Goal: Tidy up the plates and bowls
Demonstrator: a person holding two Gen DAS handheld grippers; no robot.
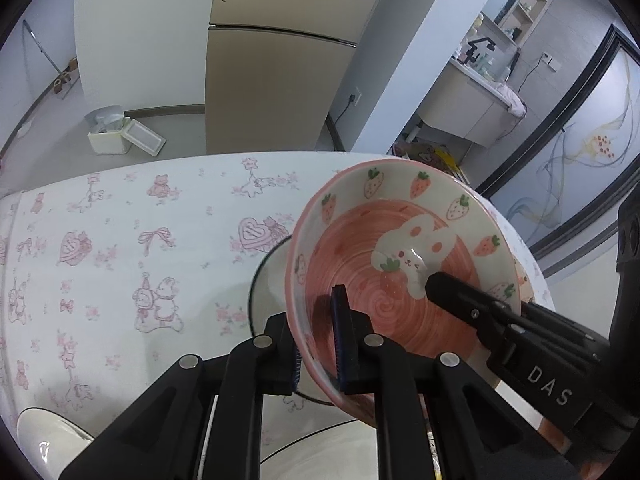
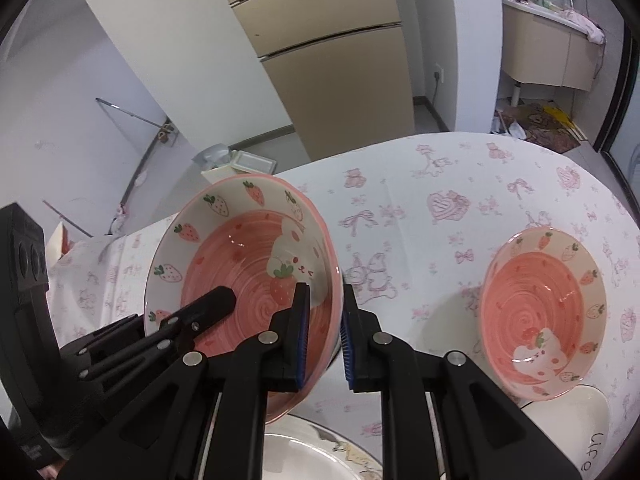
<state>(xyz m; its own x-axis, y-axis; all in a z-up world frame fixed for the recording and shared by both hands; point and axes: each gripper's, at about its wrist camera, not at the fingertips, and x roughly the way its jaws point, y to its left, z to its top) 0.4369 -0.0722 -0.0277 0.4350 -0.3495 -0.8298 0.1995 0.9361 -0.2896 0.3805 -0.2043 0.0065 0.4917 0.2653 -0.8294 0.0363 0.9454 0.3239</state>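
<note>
Above the table (image 2: 480,168), the pink strawberry bowl (image 2: 240,280) hangs tilted, clear of the cloth. It looks like glazed ceramic: rigid, slippery, breakable. The left gripper (image 1: 320,344) and right gripper (image 2: 324,340) each pinch opposite rim walls, the soundest hold.
</note>
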